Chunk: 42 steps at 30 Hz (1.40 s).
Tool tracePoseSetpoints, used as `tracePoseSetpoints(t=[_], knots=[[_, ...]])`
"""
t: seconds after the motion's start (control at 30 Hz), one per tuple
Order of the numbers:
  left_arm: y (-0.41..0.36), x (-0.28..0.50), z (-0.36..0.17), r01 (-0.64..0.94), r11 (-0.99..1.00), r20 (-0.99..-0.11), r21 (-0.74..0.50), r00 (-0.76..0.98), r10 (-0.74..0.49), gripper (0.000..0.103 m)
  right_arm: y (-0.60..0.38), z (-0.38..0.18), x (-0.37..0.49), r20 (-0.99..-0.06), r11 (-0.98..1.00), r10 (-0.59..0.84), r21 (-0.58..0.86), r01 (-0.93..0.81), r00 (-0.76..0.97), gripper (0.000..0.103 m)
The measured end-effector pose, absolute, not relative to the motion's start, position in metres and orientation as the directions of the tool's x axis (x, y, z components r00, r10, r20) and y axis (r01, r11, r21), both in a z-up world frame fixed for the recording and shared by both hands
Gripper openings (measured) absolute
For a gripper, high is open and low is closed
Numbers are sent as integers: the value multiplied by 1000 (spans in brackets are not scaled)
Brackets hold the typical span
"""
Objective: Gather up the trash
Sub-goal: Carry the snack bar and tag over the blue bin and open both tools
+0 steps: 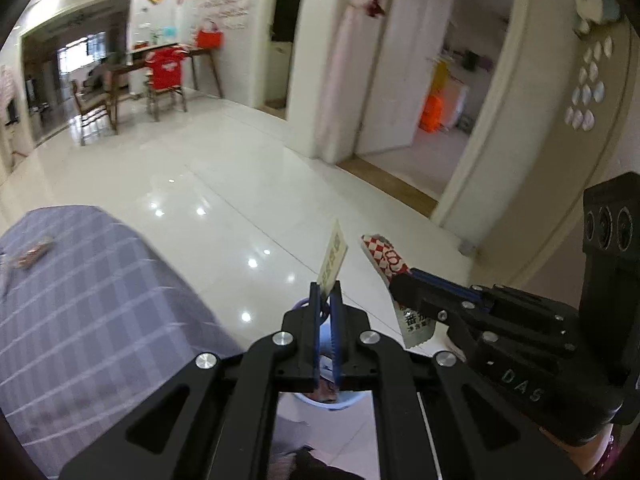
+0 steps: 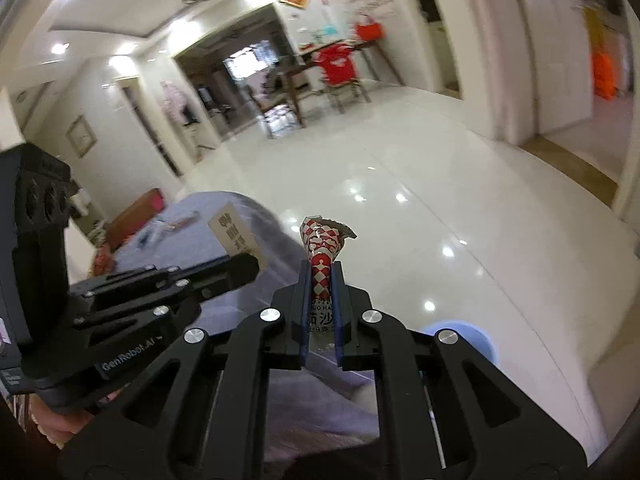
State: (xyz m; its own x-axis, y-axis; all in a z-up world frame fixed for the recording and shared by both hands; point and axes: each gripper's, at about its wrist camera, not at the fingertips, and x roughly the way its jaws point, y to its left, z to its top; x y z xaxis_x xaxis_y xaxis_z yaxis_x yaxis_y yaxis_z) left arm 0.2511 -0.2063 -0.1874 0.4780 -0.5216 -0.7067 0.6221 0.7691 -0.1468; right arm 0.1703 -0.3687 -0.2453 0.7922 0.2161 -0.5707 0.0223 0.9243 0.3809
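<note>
My left gripper (image 1: 326, 292) is shut on a pale yellow packet (image 1: 333, 260) that sticks up between the blue pads. It hangs above a light blue bin (image 1: 340, 400) on the floor, mostly hidden behind the fingers. My right gripper (image 2: 322, 276) is shut on a red-and-white checkered wrapper (image 2: 322, 244). The right gripper and its wrapper (image 1: 384, 258) also show at the right of the left wrist view. The left gripper and the yellow packet (image 2: 236, 232) show at the left of the right wrist view. The bin (image 2: 468, 336) shows low right there.
A table with a grey-purple checked cloth (image 1: 80, 300) stands at the left, with a small wrapper (image 1: 34, 254) on it. Glossy white tile floor (image 1: 240, 168) spreads ahead. Wooden chairs and a table (image 1: 160, 76) stand far back. A doorway (image 1: 440, 100) opens at the right.
</note>
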Motion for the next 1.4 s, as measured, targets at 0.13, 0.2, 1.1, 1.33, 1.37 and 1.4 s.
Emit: tracePoseSetpoints(t=[0.13, 0.2, 1.1, 1.33, 1.37, 1.4], knots=[[-240, 251, -208, 642, 755, -732, -134, 449, -512, 4, -395, -267, 164, -600, 914, 188, 396, 84, 777, 10], [-251, 253, -218, 644, 753, -748, -134, 433, -503, 4, -403, -278, 165, -612, 910, 179, 401, 108, 771, 10], [-303, 265, -281, 664, 745, -831, -60, 380, -406, 5, -472, -322, 145, -628, 831, 75, 469, 300, 774, 55], [-316, 278, -291, 646, 761, -864, -65, 345, -367, 66, -482, -315, 139, -611, 820, 45, 474, 320, 790, 57], [-314, 277, -290, 644, 763, -856, -54, 363, -368, 71, -483, -315, 139, -611, 818, 44, 476, 322, 791, 57], [-313, 275, -287, 646, 763, -845, -39, 386, -370, 71, -484, -315, 139, -611, 816, 43, 478, 325, 790, 58]])
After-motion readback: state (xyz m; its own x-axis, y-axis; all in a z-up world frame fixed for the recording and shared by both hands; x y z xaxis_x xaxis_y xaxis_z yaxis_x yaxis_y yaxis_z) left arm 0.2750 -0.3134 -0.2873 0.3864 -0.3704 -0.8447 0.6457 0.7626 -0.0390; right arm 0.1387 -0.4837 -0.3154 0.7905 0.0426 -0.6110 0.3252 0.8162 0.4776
